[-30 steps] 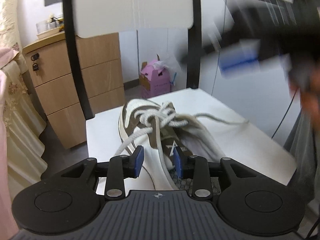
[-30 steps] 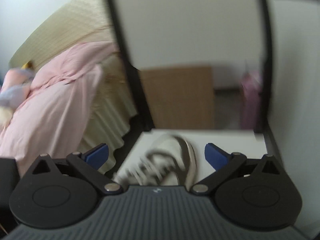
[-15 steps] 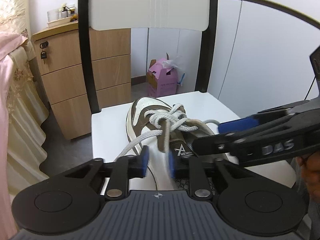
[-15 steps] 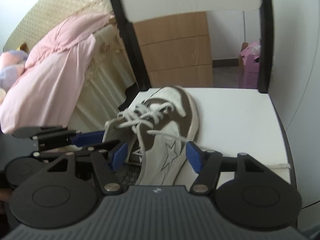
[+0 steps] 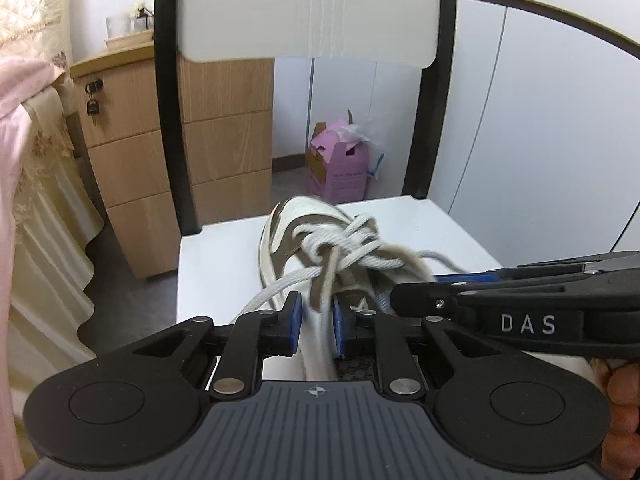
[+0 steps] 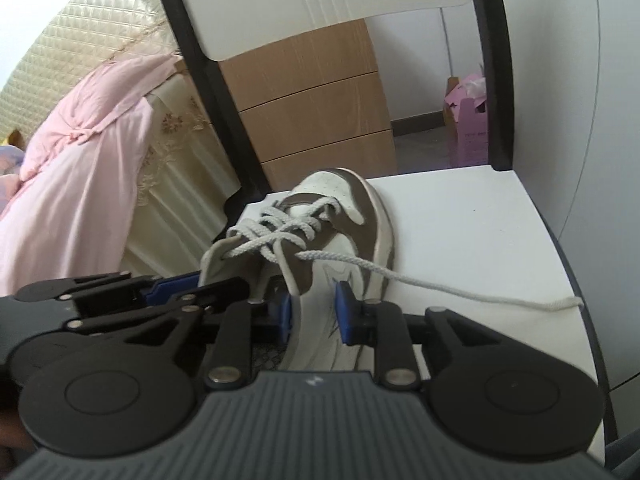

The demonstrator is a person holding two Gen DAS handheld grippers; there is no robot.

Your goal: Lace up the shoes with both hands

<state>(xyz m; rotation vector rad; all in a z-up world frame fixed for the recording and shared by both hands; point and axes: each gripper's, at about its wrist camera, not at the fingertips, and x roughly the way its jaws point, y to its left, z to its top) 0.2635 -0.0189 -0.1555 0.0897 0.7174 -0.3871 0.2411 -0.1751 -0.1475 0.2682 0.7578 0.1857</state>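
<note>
Now, notes from both wrist cameras.
Shoe: brown and white sneaker (image 5: 304, 236) lies on the white chair seat (image 5: 216, 264), toe toward the chair back at 12 o'clock, heel toward the cameras.
Laces: white cord (image 5: 344, 248) crossed in a loose tangle over the tongue. One free end (image 6: 440, 284) trails over the seat toward 3 o'clock in the right wrist view. Another strand runs off toward 7 o'clock in the left wrist view.
Left gripper (image 5: 314, 314): blue pads narrow, a lace strand and the edge of the shoe collar in the gap between them; cannot tell whether the pads press on it.
Right gripper (image 6: 314, 312): jaws closing, with a lace strand and the shoe's side between the blue pads; the right pad stands clear of the shoe.
Relation: the two grippers are just beside each other at the shoe's heel end, fingers crossing at 3 o'clock in the left view.
Hand: fingers (image 5: 618, 396) visible at 4 o'clock under the right gripper.
Surroundings: wooden drawers (image 5: 224, 144) behind the chair at 11 o'clock; pink box (image 5: 340, 168) on the floor at 12; pink cloth (image 6: 76, 184) at 9.
</note>
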